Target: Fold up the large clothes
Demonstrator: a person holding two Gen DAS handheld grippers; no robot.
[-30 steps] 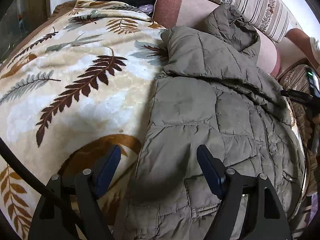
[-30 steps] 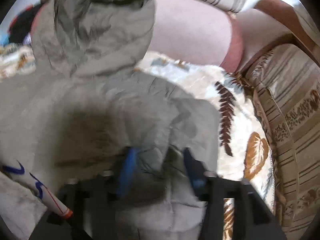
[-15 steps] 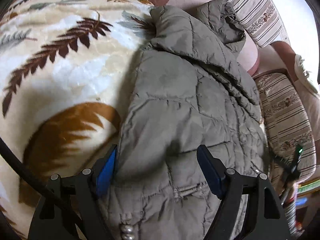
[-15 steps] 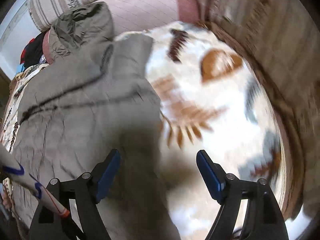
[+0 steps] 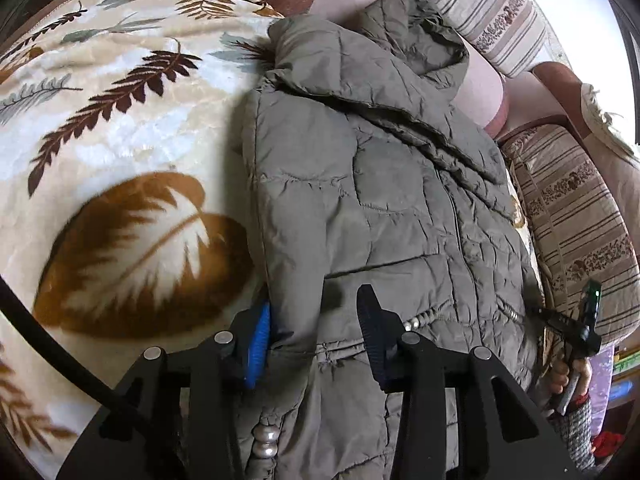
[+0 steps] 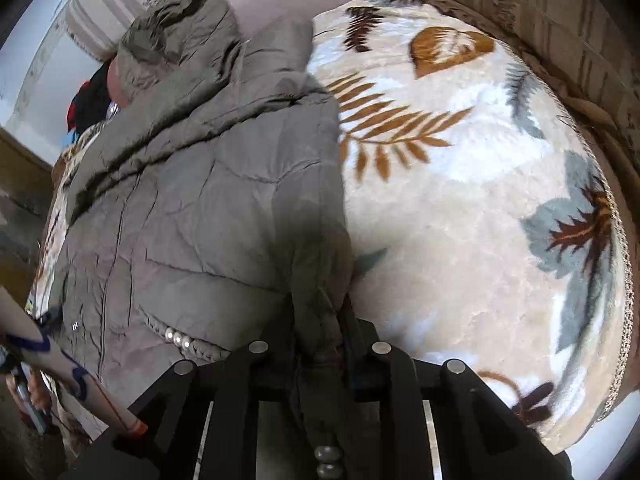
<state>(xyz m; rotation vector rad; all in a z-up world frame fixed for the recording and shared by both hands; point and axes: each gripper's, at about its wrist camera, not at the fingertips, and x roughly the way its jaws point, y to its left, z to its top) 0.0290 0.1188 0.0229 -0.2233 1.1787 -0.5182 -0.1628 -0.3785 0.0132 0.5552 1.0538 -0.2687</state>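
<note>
Item: quilted jacket (image 5: 384, 184), olive-grey, padded, with hood. You have it lying flat on the leaf-print blanket (image 5: 120, 152) that covers the sofa, hood at the far end against the pink cushion (image 5: 480, 92), hem nearest you.

Left hand-held gripper (image 5: 312, 332): at the near left edge of the jacket. Its jaws stand partly apart with the side fold of the padding between them; the blue pad (image 5: 258, 340) sits just beside the cloth, so you are closing on it and cannot be said to have it pinched.

Right hand-held gripper (image 6: 320, 320): clenched on the near right edge of the jacket (image 6: 208, 208), a ridge of padding squeezed between the jaws.

Handling, as a judgement: light for its bulk, soft, springy; the smooth shell will likely slip unless you pinch a full thickness. It will puff back, so expect folds to need pressing down.

Where to take hold: at the side seams near the hem, as now, or along stitched quilting lines, where the fill is thinnest. Avoid the beaded trim (image 6: 178, 338) by the pocket, which could snag.

Also present: striped sofa back (image 5: 492, 12), dark clothes pile (image 6: 90, 100) at the far end.
</note>
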